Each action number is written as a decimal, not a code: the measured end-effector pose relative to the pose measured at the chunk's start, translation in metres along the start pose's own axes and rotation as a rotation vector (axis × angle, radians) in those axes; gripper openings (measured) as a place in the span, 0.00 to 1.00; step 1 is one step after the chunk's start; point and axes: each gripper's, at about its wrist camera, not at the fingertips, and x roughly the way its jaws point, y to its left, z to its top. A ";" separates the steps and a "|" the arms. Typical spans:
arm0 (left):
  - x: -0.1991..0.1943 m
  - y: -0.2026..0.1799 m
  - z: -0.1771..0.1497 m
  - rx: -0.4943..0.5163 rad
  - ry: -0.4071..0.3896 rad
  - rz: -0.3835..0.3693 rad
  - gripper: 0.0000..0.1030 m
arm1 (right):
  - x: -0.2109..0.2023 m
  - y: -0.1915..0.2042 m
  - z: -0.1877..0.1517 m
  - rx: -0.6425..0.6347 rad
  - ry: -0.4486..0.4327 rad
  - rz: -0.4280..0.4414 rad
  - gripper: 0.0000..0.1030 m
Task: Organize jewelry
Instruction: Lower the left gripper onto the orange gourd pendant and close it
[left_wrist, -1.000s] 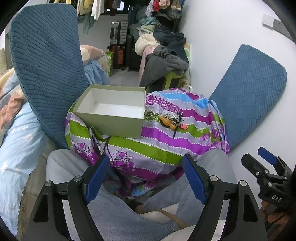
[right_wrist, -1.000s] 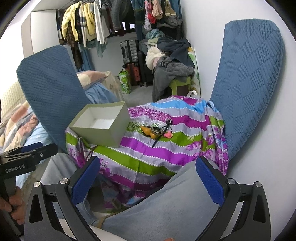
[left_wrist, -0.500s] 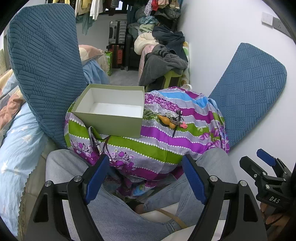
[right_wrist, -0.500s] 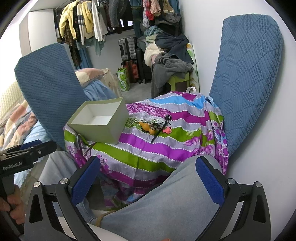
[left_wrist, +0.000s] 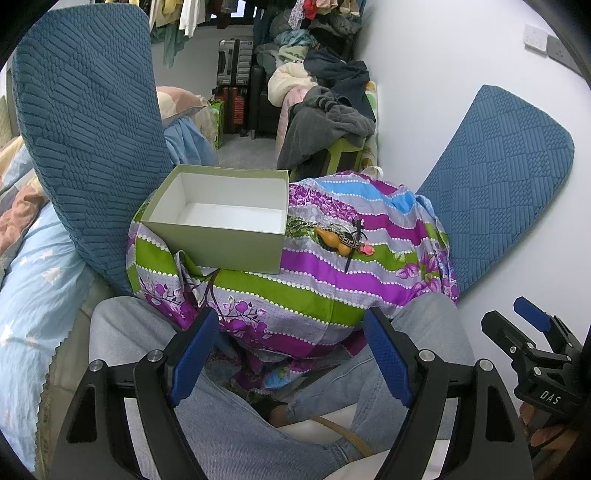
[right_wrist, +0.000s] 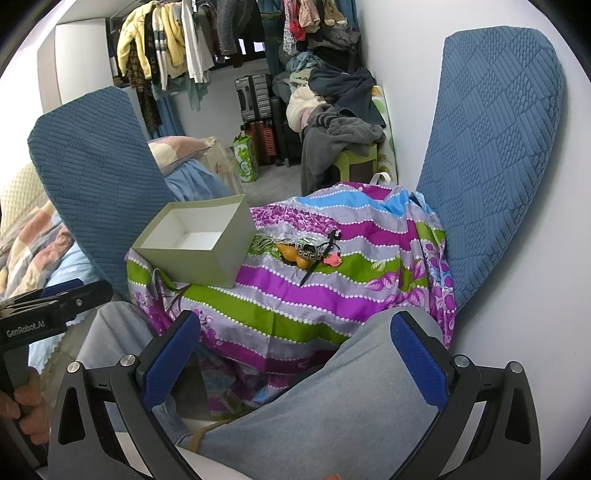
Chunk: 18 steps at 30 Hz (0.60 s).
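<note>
**A:** Where did the jewelry sit?

**B:** A small heap of jewelry (left_wrist: 341, 238) lay on a striped floral cloth (left_wrist: 314, 280), purple, green and blue, draped over a raised mound in front of the seated person. An orange gourd-shaped piece, a patterned band, a pink charm and a dark stick-like piece were tangled together. Just to its left stood an open green box (left_wrist: 218, 221), its white inside bare.

**A:** And the hand-held grippers?

**B:** The left hand-held gripper (left_wrist: 291, 354) hovered low over the person's grey-trousered knees (left_wrist: 122, 332), blue pads spread wide with nothing between them. The right hand-held gripper (right_wrist: 295, 354) was likewise wide apart and held nothing, poised above the right thigh. Both were well short of the cloth.

**A:** What crowded the scene?

**B:** Two blue quilted cushions (right_wrist: 491, 155) flanked the mound, one leaning on the white wall at right, the other upright at left, close behind the box. The box itself stood between the left side and the heap. Beyond, a light-blue bed sheet (left_wrist: 33, 288) lay at left, while suitcases (right_wrist: 255, 96), a pile of clothes on a green stool (right_wrist: 340, 122) and hanging garments (right_wrist: 166, 40) filled the far end of the room.
</note>
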 end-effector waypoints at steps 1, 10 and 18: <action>0.001 -0.001 0.000 -0.003 0.005 -0.003 0.79 | 0.000 -0.001 0.000 0.004 0.000 0.000 1.00; 0.030 -0.010 0.014 0.010 0.050 -0.055 0.79 | 0.009 -0.011 0.006 0.045 -0.016 0.034 0.90; 0.080 -0.023 0.036 0.000 0.088 -0.148 0.77 | 0.053 -0.028 0.012 0.070 -0.020 0.057 0.69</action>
